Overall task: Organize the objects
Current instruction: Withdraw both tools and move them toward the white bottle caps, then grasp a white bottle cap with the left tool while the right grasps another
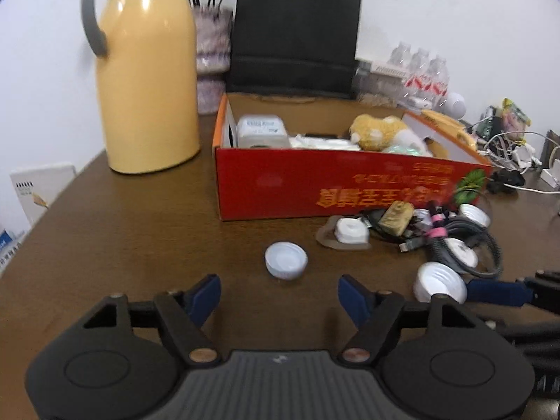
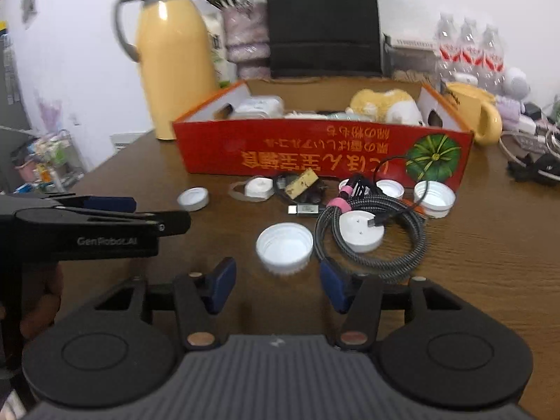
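A red cardboard box (image 1: pixel 315 185) (image 2: pixel 315 154) stands open on the brown table, holding a plush toy (image 1: pixel 378 131) and white items. Before it lie several white caps, a coiled braided cable (image 2: pixel 374 234) and small bits. My left gripper (image 1: pixel 280 301) is open and empty, just short of a lone white cap (image 1: pixel 286 259). My right gripper (image 2: pixel 278 287) is open and empty, just short of another white cap (image 2: pixel 284 246). The left gripper also shows at the left of the right wrist view (image 2: pixel 105 210).
A yellow thermos jug (image 1: pixel 150 73) stands left of the box. A black paper bag (image 1: pixel 294 35) and a vase stand behind it. Water bottles (image 2: pixel 469 49), a yellow mug (image 2: pixel 476 115) and tangled white cables (image 1: pixel 514 150) are at the right.
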`<state>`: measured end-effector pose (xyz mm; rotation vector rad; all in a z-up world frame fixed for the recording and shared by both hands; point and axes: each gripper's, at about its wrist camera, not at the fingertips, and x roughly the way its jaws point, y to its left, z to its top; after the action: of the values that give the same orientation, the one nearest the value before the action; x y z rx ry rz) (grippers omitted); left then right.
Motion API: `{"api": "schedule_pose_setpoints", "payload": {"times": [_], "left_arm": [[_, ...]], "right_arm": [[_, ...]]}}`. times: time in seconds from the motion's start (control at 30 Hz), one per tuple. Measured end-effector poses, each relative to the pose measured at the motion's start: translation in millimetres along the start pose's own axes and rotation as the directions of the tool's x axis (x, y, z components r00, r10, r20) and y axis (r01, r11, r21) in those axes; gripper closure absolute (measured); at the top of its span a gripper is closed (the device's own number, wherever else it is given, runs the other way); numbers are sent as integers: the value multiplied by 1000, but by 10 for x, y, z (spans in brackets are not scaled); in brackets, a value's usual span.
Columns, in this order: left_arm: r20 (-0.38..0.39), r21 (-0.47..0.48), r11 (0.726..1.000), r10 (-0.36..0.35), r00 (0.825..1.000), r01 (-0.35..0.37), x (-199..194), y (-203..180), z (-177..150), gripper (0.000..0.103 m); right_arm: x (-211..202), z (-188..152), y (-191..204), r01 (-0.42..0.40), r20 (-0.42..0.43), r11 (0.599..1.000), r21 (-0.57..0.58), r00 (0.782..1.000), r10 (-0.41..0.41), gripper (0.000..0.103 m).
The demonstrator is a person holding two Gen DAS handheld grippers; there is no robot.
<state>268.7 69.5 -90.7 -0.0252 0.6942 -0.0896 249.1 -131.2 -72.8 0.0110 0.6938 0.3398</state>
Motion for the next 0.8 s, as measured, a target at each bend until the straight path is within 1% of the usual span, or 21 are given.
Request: {"api": "schedule_pose_setpoints", "payload": {"times": [0.1, 0.13, 0.17, 0.2, 0.23, 0.27, 0.33, 0.43, 0.53, 0.63, 0.73, 0.8], "left_arm": [[7, 25, 1000, 17, 1000, -17, 136, 11, 67, 37], [12, 31, 999, 17, 1000, -17, 162, 15, 81, 44], [19, 40, 999, 10, 1000, -11, 179, 12, 84, 56], [27, 54, 998, 13, 1000, -14, 189, -5, 85, 65], [35, 79, 996, 25, 999, -28, 184, -38, 76, 75], [41, 100, 994, 33, 999, -37, 169, -65, 61, 76], [44, 106, 993, 38, 998, -42, 123, -90, 25, 76], [54, 82, 995, 46, 997, -50, -61, -122, -34, 76], [77, 28, 999, 13, 997, -15, -378, -134, -120, 76], [94, -16, 1000, -18, 995, 19, -713, -192, -247, 76], [102, -35, 999, -34, 994, 38, -1007, -273, -353, 76], [123, -29, 998, -54, 991, 58, -1257, -328, -415, 76]], "right_arm": [[140, 17, 68, 26, 8, 999, -41, 1000, -25, 49], [171, 18, 90, 36, 16, 998, -58, 999, -35, 51], [190, 22, 104, 45, 22, 996, -72, 999, -44, 59], [202, 23, 126, 62, 30, 994, -92, 998, -60, 62], [202, 17, 126, 64, 32, 993, -96, 998, -61, 62], [199, 22, 119, 60, 32, 994, -92, 998, -58, 62], [173, 8, 95, 48, 35, 996, -81, 998, -45, 62], [35, -23, 85, 56, 57, 996, -73, 997, -52, 62], [-251, -74, 74, 45, 99, 997, -65, 994, -38, 62], [-544, -134, 53, 48, 121, 997, -56, 992, -41, 62], [-844, -198, 58, 53, 145, 997, -61, 988, -44, 62], [-1078, -244, 70, 58, 170, 996, -72, 984, -45, 62]]}}
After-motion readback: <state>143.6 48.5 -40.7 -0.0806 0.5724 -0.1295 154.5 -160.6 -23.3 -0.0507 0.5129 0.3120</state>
